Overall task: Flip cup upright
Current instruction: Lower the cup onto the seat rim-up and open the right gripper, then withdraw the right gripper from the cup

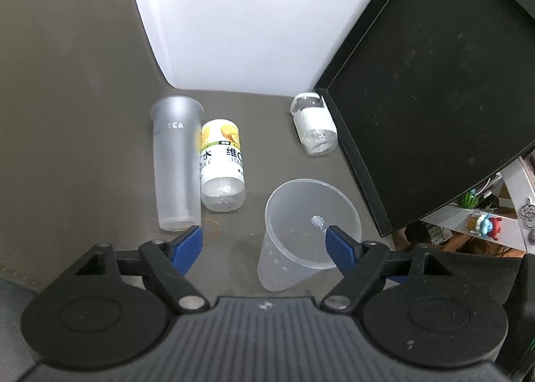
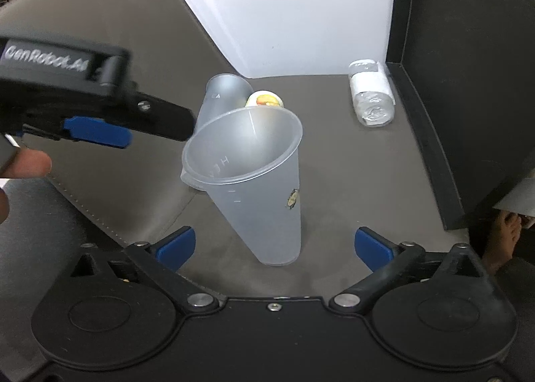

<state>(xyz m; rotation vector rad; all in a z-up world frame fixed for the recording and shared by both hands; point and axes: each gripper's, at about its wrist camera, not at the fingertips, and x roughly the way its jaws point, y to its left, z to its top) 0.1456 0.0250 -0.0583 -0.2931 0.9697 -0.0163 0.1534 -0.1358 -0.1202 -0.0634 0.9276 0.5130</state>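
I saw the clear plastic cup (image 2: 259, 188) standing on its small end on the gray table mat (image 2: 150, 88), mouth up. It was not held by anything. My right gripper (image 2: 274, 246) was spread wide, with the bottom of the cup between its blue fingertips (image 2: 175, 248) but not touching them. My left gripper (image 1: 264, 241) was spread wide too. In its own view, one blue fingertip (image 1: 339, 246) sat in front of the cup's rim (image 1: 312, 215); I could not tell if it touched.

Behind the cup stood a tall frosted cup (image 1: 175, 161), upside down. Just beside it was a bottle with a yellow label (image 1: 222, 164). A bottle with a white label (image 1: 314, 123) stood near a black tray (image 1: 434, 88). A white board (image 1: 240, 14) stood at the back.
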